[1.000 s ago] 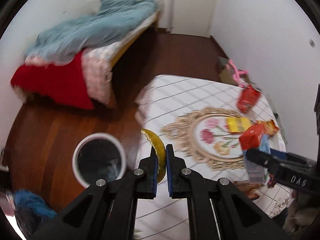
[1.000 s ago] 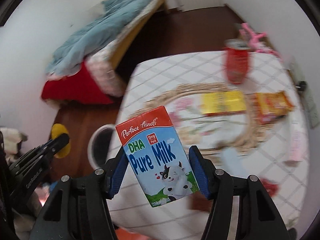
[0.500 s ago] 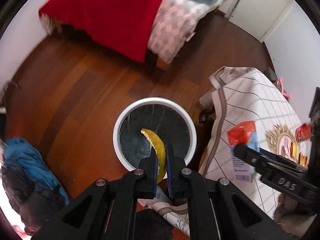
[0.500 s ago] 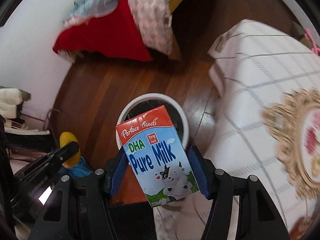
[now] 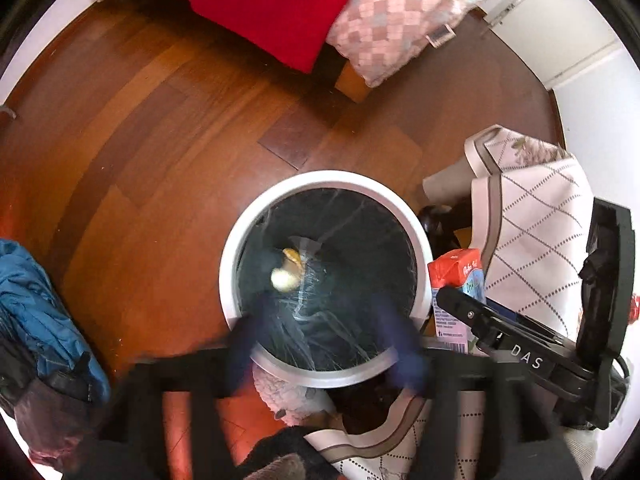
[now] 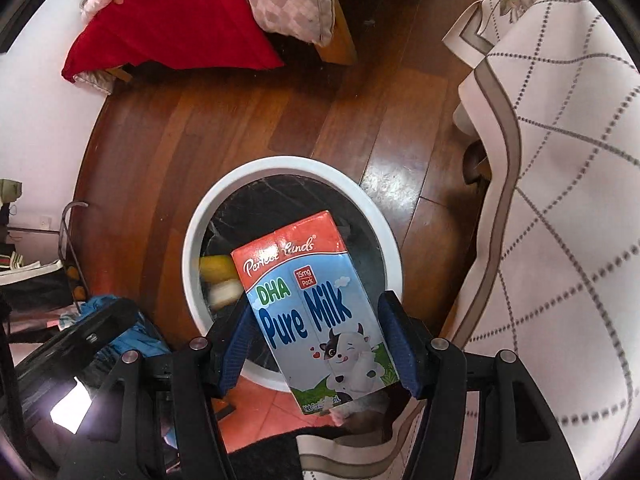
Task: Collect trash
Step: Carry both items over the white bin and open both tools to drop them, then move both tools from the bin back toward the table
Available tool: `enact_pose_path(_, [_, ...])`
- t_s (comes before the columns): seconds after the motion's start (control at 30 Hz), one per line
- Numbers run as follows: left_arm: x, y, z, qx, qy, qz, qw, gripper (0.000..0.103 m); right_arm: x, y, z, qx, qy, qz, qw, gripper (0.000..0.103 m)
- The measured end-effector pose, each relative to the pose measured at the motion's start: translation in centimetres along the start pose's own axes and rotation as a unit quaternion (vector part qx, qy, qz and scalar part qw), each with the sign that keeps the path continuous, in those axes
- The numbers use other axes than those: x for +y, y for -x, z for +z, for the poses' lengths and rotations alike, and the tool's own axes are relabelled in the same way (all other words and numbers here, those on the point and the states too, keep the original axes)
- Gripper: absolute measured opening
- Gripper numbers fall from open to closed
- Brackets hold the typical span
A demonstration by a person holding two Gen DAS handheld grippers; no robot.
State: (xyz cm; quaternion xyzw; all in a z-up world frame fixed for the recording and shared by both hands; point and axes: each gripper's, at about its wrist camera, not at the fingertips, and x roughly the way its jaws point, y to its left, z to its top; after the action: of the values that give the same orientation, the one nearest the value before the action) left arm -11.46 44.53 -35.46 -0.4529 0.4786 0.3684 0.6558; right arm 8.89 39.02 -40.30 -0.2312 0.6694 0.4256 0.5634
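Left wrist view: my left jaws [image 5: 324, 344] have just been opening and now stand wide and blurred over the white bin [image 5: 230, 264], nothing between them. The yellow peel [image 5: 286, 276] is inside the bin's black liner, so that item is done. Right wrist view: my right jaws [image 6: 316, 336] have eased slightly apart, with the Pure Milk carton [image 6: 316, 312] between the blue pads [image 6: 394, 340], tilted and directly above the bin mouth. Whether the pads press it or it is already slipping free, I cannot tell. The carton is not yet in the bin, so its drop is the remaining step here. The bench cloth [image 6: 560, 160] hangs just beside the bin; any trash left on the bench is out of sight.
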Motion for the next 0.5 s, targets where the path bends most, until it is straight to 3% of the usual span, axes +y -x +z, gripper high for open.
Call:
enact_pose_path(0.07, [0.4,0.3,-0.2,-0.012,0.003,0.019,0.9997,0.079,-0.1,-0.3,0.0,-0.003,0.002,0.003,1.0,0.086])
enact_pose_path(0.13, [0.9,0.7,-0.4,-0.014,0.004,0.04,0.9991,0.097,0.0,-0.2,-0.4,-0.005,0.004,-0.004,1.0,0.098])
enact_pose_path(0.17, [1.0,0.7,-0.5,-0.018,0.002,0.049,0.9987,0.101,0.1,0.0,-0.6,-0.005,0.006,-0.009,1.0,0.103])
enact_pose_path(0.3, [1.1,2.6,-1.8,-0.051,-0.015,0.108,0.9928,0.102,0.5,1.1,-1.8,-0.007,0.024,-0.035,0.999,0.103])
enact_pose_path(0.5, [1.1,6.1,-3.5,-0.087,-0.024,0.134,0.9869,0.103,2.2,4.1,-4.1,-0.028,0.06,-0.077,0.995,0.103])
